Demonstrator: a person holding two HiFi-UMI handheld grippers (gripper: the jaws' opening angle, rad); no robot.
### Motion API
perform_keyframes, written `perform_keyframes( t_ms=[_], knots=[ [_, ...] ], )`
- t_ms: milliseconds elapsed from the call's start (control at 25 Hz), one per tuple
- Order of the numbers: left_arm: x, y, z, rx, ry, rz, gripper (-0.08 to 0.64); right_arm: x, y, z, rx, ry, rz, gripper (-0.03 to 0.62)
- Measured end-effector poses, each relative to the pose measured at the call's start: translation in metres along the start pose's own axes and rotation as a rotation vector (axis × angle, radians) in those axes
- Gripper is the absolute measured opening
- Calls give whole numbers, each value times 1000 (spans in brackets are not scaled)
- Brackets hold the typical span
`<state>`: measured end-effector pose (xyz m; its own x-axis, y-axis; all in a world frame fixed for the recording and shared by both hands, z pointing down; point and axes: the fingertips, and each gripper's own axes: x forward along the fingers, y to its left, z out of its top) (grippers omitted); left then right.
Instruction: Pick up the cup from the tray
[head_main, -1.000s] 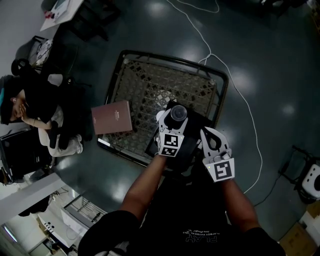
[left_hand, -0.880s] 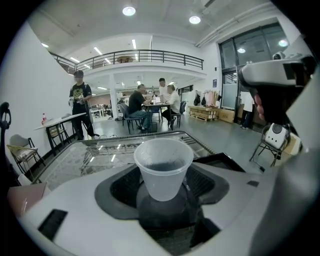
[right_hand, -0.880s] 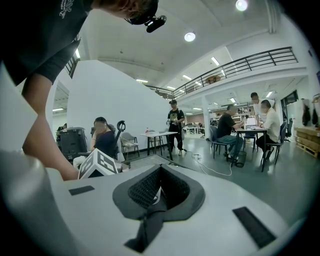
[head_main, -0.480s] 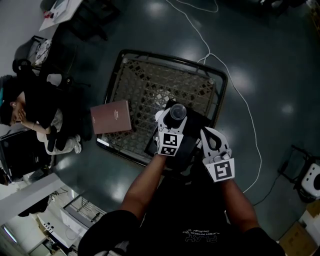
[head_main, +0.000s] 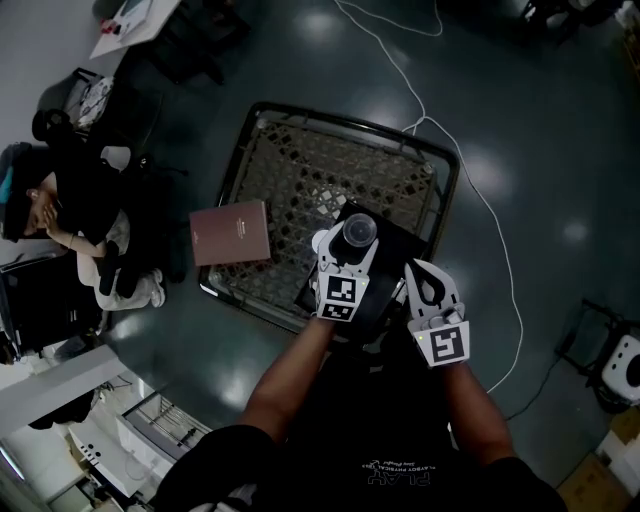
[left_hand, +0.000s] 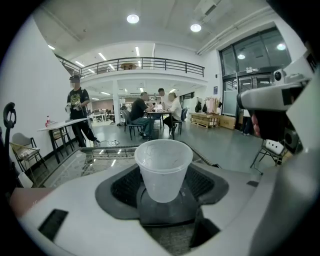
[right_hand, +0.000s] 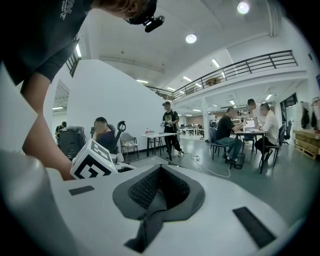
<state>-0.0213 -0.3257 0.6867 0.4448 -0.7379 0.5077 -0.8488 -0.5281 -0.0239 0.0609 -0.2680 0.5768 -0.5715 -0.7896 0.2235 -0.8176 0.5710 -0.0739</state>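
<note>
Cup (left_hand: 163, 170): translucent and upright, it is clamped between the jaws of the left hand-held gripper (head_main: 349, 248), over the black tray (head_main: 402, 247) on the mesh worktop (head_main: 300, 170). Whether it is clear of the tray cannot be told.
Right hand-held gripper (right_hand: 159, 187): its jaws are drawn together and nothing is held.
Grip: the thin walls are judged easily crushed, so light pressure is advised.
Lift: the cup is best raised straight up and kept level.
</note>
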Motion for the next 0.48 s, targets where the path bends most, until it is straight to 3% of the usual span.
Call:
perform_keyframes(
  t_ms=[480],
  knots=[
    [-63, 11, 39, -9, -112, 35, 293, -6, 23, 13, -18, -31, -17, 9]
  ],
)
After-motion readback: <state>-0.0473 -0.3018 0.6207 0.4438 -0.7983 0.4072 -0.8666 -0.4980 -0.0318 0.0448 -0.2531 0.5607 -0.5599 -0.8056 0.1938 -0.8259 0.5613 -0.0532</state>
